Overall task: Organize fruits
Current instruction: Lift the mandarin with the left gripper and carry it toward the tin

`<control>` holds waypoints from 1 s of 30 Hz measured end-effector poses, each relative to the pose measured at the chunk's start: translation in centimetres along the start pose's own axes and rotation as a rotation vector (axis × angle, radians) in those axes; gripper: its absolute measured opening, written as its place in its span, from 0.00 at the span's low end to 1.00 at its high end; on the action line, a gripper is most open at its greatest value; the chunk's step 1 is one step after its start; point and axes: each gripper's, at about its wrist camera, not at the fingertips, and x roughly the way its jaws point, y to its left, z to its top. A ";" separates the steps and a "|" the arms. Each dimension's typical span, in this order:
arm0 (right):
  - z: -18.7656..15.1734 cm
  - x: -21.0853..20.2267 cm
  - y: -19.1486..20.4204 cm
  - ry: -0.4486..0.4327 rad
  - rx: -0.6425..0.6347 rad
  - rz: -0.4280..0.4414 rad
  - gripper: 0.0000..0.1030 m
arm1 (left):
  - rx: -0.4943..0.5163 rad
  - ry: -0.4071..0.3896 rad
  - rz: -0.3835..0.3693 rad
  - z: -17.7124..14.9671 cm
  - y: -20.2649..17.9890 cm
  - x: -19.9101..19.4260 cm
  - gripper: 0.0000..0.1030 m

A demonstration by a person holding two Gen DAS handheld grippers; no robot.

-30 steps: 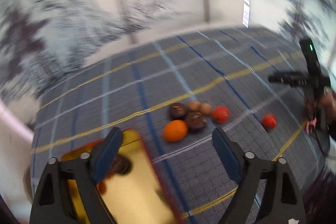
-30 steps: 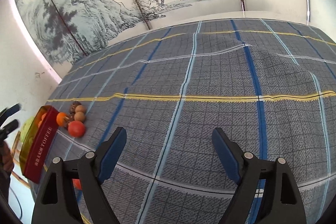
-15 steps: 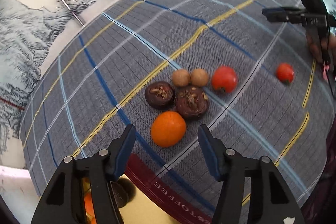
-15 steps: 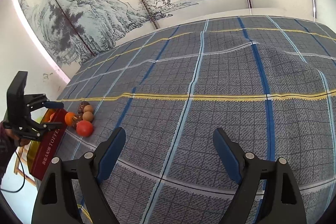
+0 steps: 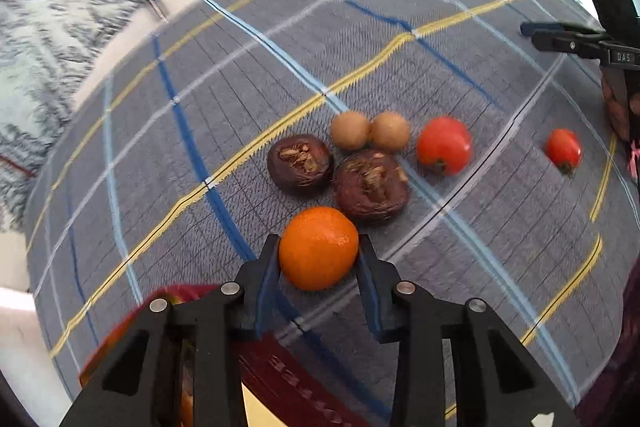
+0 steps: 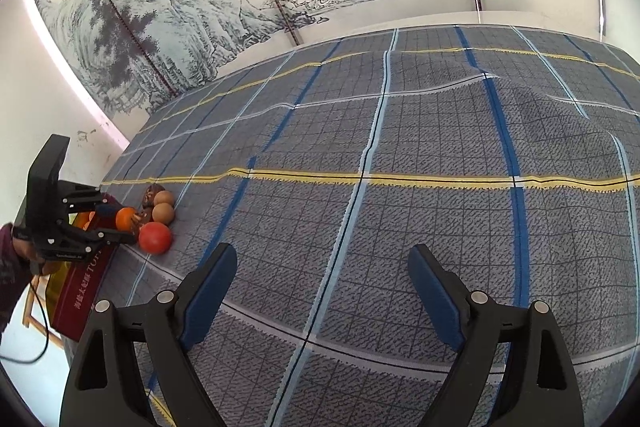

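My left gripper (image 5: pixel 319 247) is shut on an orange mandarin (image 5: pixel 318 247), which rests on the blue checked cloth. Just beyond it lie two dark mangosteens (image 5: pixel 300 163) (image 5: pixel 372 186), two small tan longans (image 5: pixel 350 129) (image 5: pixel 390 131), a red tomato (image 5: pixel 444 145) and a smaller tomato (image 5: pixel 563 150) further right. A red tin (image 5: pixel 288 383) with a gold inside sits under the left gripper. My right gripper (image 6: pixel 322 291) is open and empty above bare cloth. In its view the left gripper (image 6: pixel 108 223), mandarin (image 6: pixel 126 218) and tomato (image 6: pixel 155 237) show at far left.
The cloth (image 6: pixel 400 187) covers the whole table and has a raised fold (image 6: pixel 500 87) at the back right. A painted landscape wall (image 6: pixel 200 7) stands behind. The red tin (image 6: pixel 82 291) sits at the table's left edge.
My left gripper moved forward and down over the tin's edge and closed on the mandarin. The right gripper stayed nearly still and open.
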 end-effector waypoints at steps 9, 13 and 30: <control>-0.1 -0.5 -0.4 -0.016 0.011 0.008 0.86 | -0.361 -0.205 0.030 -3.1 -3.1 -5.9 0.32; -0.2 -1.1 0.8 -0.034 -0.050 0.015 0.86 | -0.482 -0.274 0.008 -4.5 -3.9 -8.9 0.32; 1.5 2.6 18.0 0.135 -0.541 0.297 0.68 | -0.642 -0.333 0.067 -10.2 -3.4 -12.5 0.32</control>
